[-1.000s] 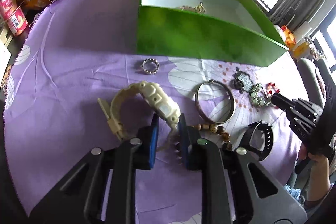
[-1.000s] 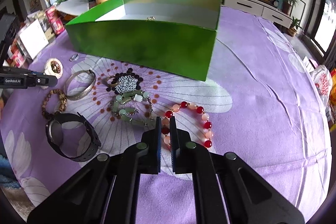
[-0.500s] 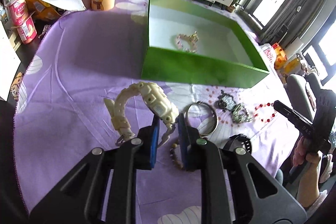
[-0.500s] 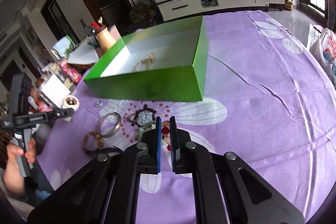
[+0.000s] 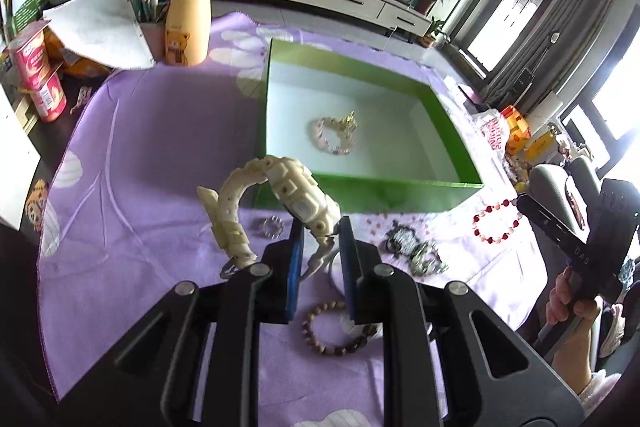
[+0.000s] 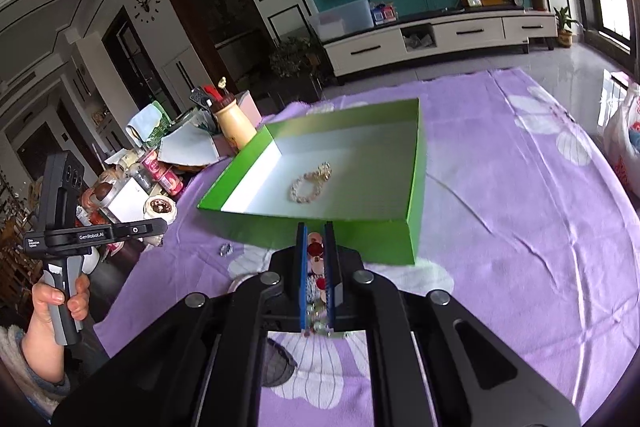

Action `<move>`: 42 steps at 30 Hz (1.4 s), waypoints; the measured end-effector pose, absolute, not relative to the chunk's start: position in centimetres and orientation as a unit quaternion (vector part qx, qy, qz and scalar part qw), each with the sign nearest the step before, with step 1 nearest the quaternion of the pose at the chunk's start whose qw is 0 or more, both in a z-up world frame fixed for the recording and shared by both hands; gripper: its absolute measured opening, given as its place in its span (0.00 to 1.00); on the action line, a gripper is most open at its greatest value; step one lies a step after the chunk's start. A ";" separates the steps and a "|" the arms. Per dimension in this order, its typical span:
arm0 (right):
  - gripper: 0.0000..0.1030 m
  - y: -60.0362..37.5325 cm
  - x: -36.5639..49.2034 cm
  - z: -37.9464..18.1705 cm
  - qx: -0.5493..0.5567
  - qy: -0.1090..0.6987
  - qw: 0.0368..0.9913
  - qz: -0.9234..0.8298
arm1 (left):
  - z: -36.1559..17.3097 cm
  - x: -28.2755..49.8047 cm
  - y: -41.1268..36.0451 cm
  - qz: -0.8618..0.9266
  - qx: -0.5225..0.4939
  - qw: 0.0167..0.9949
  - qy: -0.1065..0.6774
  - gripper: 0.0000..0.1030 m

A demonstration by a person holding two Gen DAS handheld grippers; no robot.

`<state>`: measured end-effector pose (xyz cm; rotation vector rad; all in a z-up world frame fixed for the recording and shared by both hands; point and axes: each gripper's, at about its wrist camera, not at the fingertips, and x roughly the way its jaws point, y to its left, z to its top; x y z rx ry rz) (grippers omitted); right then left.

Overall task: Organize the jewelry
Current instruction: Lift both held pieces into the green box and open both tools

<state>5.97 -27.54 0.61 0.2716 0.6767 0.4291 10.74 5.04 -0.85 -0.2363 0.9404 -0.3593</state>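
My left gripper [image 5: 320,227] is shut on the strap of a cream watch [image 5: 288,183] and holds it in the air just before the green box [image 5: 372,193]. A pale pink bead bracelet [image 5: 334,137] lies on the box's white floor. In the right wrist view my right gripper [image 6: 316,227] is shut on a red and pink bead bracelet [image 6: 315,249], lifted near the box's front wall [image 6: 360,241]. That bracelet [image 5: 496,223] hangs as a loop from the right gripper's tip in the left wrist view. The left gripper [image 6: 164,225] with the watch [image 6: 160,209] shows at the left.
On the purple cloth lie a silver ring [image 5: 273,227], a brown bead bracelet [image 5: 336,331], a dark beaded piece [image 5: 404,239], a green stone bracelet [image 5: 428,263] and a black watch [image 6: 280,367]. A bear bottle [image 5: 188,23] and yoghurt cups [image 5: 40,75] crowd the far left.
Both grippers have risen off the cloth, the left carrying the cream watch and the right carrying the red bead bracelet. The box's inside has come into view.
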 end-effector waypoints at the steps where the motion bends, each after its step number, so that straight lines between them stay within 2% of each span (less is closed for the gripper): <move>1: 0.07 -27.5 6.2 1.0 0.132 0.324 0.913 0.210 | -0.5 11.0 5.0 -0.173 -0.115 0.870 0.446 0.17; 12: 0.07 -27.1 10.4 3.0 0.109 0.296 0.929 0.193 | 1.3 15.7 1.8 -0.198 -0.101 0.872 0.437 0.17; 24: 0.07 -25.9 15.2 0.0 0.103 0.337 0.917 0.188 | -2.5 21.9 -1.5 -0.182 -0.071 0.852 0.487 0.17; 33: 0.07 -24.9 16.6 -1.6 0.079 0.354 0.917 0.168 | -4.8 23.5 -2.8 -0.154 -0.041 0.843 0.515 0.22; 34: 0.08 -24.9 16.7 -1.7 0.079 0.355 0.917 0.166 | -4.9 23.6 -3.0 -0.152 -0.038 0.843 0.515 0.23; 36: 0.17 -25.1 16.7 -1.7 0.086 0.354 0.917 0.162 | -4.8 23.6 -3.2 -0.152 -0.033 0.845 0.512 0.24; 38: 0.29 -25.5 16.5 -1.7 0.094 0.353 0.918 0.155 | -4.3 23.5 -3.4 -0.148 -0.026 0.851 0.503 0.30; 41: 0.29 -26.1 15.9 -1.5 0.100 0.349 0.919 0.151 | -3.3 23.0 -3.6 -0.150 -0.023 0.858 0.490 0.35; 42: 0.29 -26.2 15.7 -1.4 0.101 0.349 0.919 0.151 | -2.9 22.8 -3.6 -0.150 -0.022 0.860 0.487 0.39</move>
